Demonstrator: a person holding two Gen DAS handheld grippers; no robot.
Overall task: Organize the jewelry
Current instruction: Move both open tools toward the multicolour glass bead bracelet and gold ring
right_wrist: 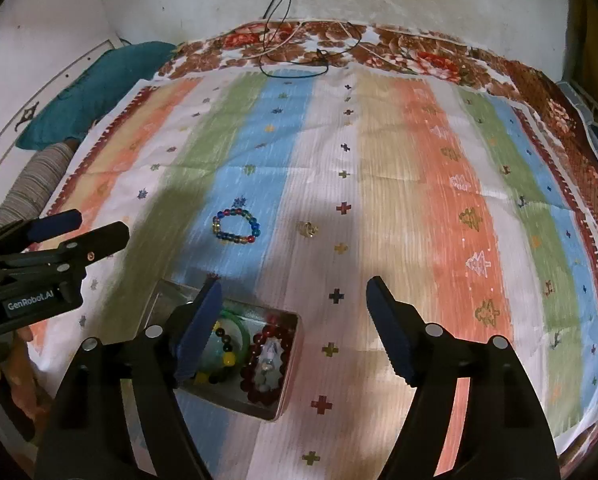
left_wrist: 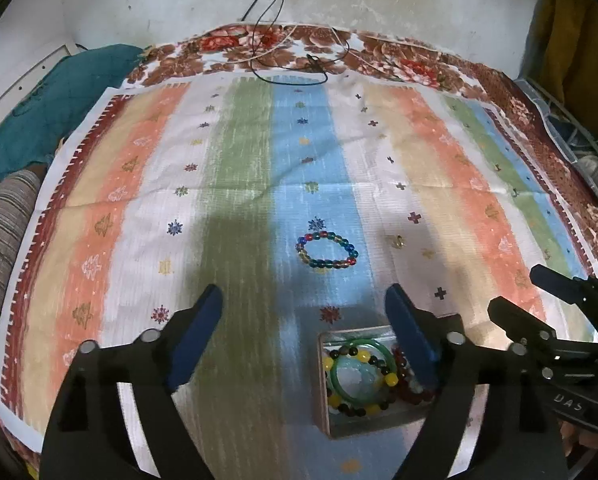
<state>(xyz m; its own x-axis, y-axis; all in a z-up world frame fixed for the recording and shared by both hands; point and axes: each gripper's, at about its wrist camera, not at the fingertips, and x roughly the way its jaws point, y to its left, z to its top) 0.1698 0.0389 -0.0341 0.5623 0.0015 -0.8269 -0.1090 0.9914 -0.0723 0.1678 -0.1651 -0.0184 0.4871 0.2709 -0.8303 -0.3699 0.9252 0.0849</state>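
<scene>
A multicoloured bead bracelet [left_wrist: 326, 249] lies on the blue stripe of the striped cloth; it also shows in the right wrist view [right_wrist: 236, 226]. A small gold ring [right_wrist: 307, 229] lies to its right, faint in the left wrist view [left_wrist: 397, 241]. A clear box [left_wrist: 326, 400] holds a green bangle [left_wrist: 362, 376], a yellow-and-dark bead bracelet and a dark red bead bracelet [right_wrist: 268, 364]; the box also shows in the right wrist view [right_wrist: 287, 392]. My left gripper [left_wrist: 303, 304] is open and empty, above the box's near side. My right gripper [right_wrist: 293, 292] is open and empty, right of the box.
The striped cloth [left_wrist: 235, 152] lies over a floral bedspread [left_wrist: 379, 52]. Black and white cables [left_wrist: 291, 60] lie at the far edge by the wall. A teal cushion [left_wrist: 59, 96] and a striped roll [left_wrist: 3, 236] sit at the left. A wire basket [left_wrist: 579, 136] stands at the right.
</scene>
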